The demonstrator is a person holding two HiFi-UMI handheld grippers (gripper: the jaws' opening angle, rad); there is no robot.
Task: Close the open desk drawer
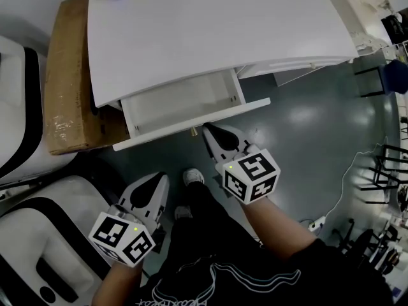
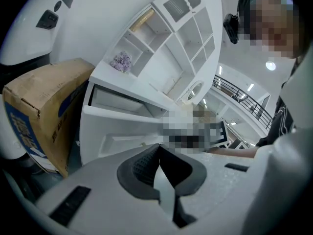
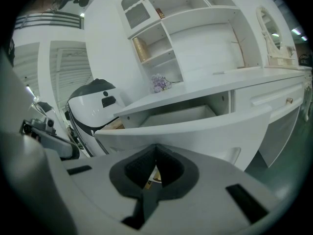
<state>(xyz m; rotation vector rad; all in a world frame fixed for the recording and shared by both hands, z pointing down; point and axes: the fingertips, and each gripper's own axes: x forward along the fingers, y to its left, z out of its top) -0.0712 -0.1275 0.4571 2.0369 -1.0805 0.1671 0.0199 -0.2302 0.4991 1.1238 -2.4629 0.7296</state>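
Head view: the drawer (image 1: 182,104) stands pulled out from under the white surface (image 1: 210,30), its front panel towards the person. The right hand-held gripper (image 1: 209,130) has its tip at the lower edge of that front panel, just beside a small knob (image 1: 193,132); I cannot tell whether tip and panel touch. The left hand-held gripper (image 1: 158,178) hangs lower and nearer the person, well apart from the drawer. A cardboard box (image 1: 67,75) stands on the floor against the desk's left side.

Left gripper view: left hand-held gripper (image 2: 159,146) has its jaws together at the tips, nothing between them. The drawer (image 2: 122,112) lies ahead and above, clear of the jaws. Cardboard box (image 2: 39,106) at left; purple flowers (image 2: 121,61) on the surface.

Right gripper view: right hand-held gripper (image 3: 156,146) has its jaws closed, pads meeting at the tips. The drawer (image 3: 195,126) front runs directly beyond the tips, very near. A brass-coloured bit (image 3: 151,177) shows through the gap below the pads (probably the knob; whether it is gripped is unclear). Flowers (image 3: 160,82) sit on the surface above.
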